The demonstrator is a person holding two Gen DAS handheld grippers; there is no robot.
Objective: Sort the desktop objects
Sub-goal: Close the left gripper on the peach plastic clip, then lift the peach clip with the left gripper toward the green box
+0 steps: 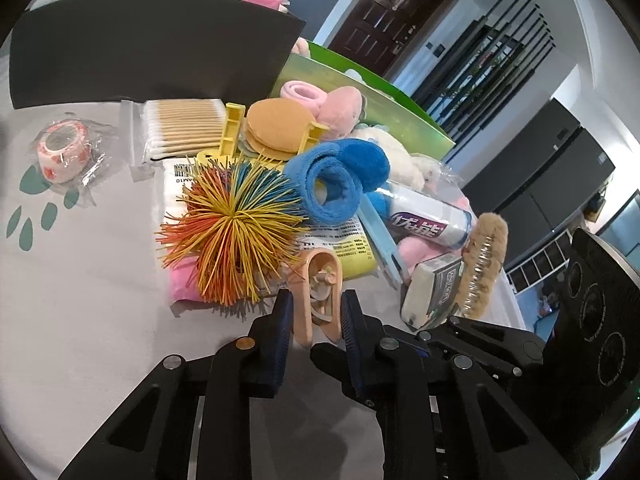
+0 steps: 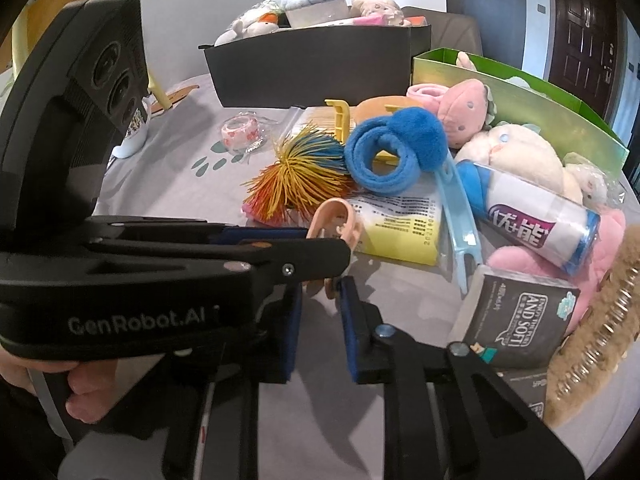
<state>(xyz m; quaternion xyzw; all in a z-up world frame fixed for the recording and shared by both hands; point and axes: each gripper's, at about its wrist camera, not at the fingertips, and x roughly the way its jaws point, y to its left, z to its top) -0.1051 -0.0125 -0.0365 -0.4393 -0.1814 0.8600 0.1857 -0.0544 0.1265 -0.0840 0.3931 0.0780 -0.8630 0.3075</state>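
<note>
A peach hair claw clip [image 1: 320, 280] lies on the grey tablecloth at the near edge of a pile of objects. My left gripper [image 1: 316, 308] has its blue pads against both sides of the clip, shut on it. In the right wrist view the same clip [image 2: 334, 216] sticks up behind the left gripper [image 2: 328, 244], which crosses in from the left with a hand on its handle. My right gripper [image 2: 320, 292] holds the clip's lower end between its pads, shut on it. Its left pad is partly hidden by the left gripper.
Behind the clip sit a spiky rubber ball [image 1: 236, 220], a blue towel roll [image 1: 336, 184], a lint roller [image 1: 428, 216], a tissue pack [image 1: 432, 288] and a brush [image 1: 480, 264]. A black box [image 1: 152, 52] and a green box [image 1: 360, 92] stand at the back. A tape roll [image 1: 60, 152] lies left.
</note>
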